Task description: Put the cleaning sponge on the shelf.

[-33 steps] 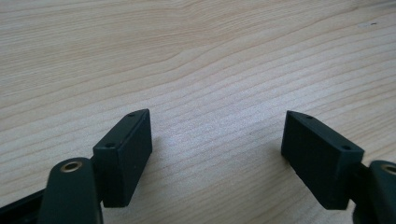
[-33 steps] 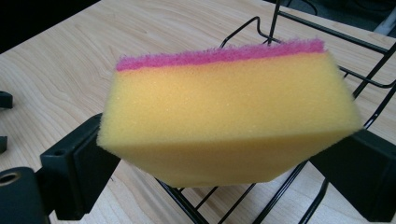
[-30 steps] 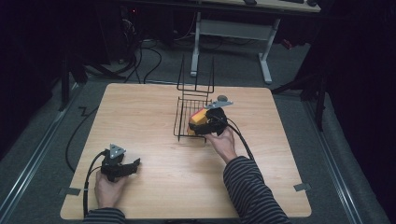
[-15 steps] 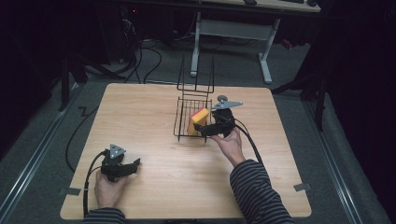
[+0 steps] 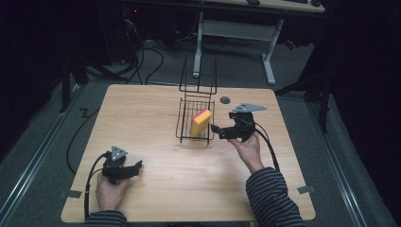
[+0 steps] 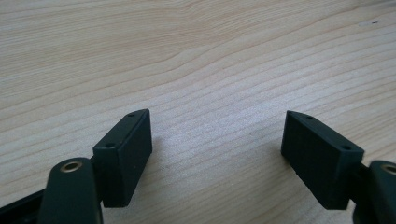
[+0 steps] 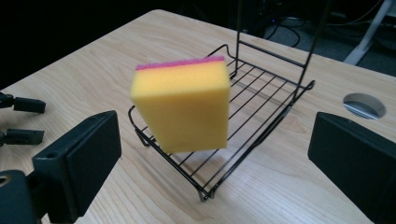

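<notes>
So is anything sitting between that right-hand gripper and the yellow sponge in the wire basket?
Nothing visible. The right gripper, open, faces the sponge, which leans on its edge at the wire basket front rim. Only bare table lies between them.

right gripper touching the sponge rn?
Apart. The right gripper view shows the right gripper with jaws wide open and wood visible between each jaw and the sponge standing in the wire basket.

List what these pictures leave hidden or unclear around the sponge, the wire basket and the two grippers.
- Sponge: its lower edge covers the basket wires in the right gripper view, so where it rests is unclear.
- Sponge's back face: turned away in both views.
- Left gripper: too small in the high view to judge; its own view shows open jaws.
- Right gripper: body cut off by the bottom edge.
</notes>
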`<action>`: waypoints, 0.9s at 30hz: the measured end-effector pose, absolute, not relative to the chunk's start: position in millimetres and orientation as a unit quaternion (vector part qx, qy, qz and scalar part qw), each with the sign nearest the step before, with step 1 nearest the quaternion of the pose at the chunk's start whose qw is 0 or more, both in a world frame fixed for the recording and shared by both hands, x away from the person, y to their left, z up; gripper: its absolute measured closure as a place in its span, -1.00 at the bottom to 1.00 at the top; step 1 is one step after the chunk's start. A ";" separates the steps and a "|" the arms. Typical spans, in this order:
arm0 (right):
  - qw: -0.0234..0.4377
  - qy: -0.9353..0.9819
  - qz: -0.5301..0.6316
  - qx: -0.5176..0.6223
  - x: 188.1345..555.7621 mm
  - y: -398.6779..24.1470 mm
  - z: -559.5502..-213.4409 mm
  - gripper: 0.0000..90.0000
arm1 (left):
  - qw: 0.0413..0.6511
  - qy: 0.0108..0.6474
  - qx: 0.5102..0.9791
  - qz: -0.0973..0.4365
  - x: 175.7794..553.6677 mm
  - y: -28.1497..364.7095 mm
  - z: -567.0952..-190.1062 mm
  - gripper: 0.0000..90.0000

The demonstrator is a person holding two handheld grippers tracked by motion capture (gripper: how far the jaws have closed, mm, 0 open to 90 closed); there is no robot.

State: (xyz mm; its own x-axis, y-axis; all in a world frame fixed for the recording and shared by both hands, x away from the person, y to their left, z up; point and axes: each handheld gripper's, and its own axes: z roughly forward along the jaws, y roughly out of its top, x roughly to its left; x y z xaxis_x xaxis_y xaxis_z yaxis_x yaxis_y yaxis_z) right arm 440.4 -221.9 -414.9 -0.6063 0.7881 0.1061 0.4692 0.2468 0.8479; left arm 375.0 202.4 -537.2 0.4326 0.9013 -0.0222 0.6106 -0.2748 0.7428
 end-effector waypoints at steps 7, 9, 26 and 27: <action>0.185 0.755 0.461 0.427 426.8 -249.2 -417.1 -0.89 | 0.349 0.490 0.771 0.208 375.1 202.4 -537.2 -0.44; 0.185 0.753 0.461 0.432 424.3 -252.7 -417.4 -0.89 | 0.349 0.490 0.771 0.208 375.1 202.3 -537.2 -0.44; 0.212 0.731 0.472 0.445 395.1 -287.8 -416.1 -0.80 | 0.349 0.490 0.771 0.209 375.0 202.2 -537.2 -0.44; 0.212 0.730 0.472 0.446 393.4 -290.1 -418.1 -0.80 | 0.349 0.490 0.771 0.209 375.0 202.2 -537.2 -0.44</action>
State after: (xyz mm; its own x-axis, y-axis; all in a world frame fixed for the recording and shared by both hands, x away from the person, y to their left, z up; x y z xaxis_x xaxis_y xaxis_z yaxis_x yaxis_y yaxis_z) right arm 393.4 -290.1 -418.1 -0.5117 0.8518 0.1123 0.4514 0.1554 0.8787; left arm 375.0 202.2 -537.2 0.4328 0.9013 -0.0199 0.6104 -0.2767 0.7422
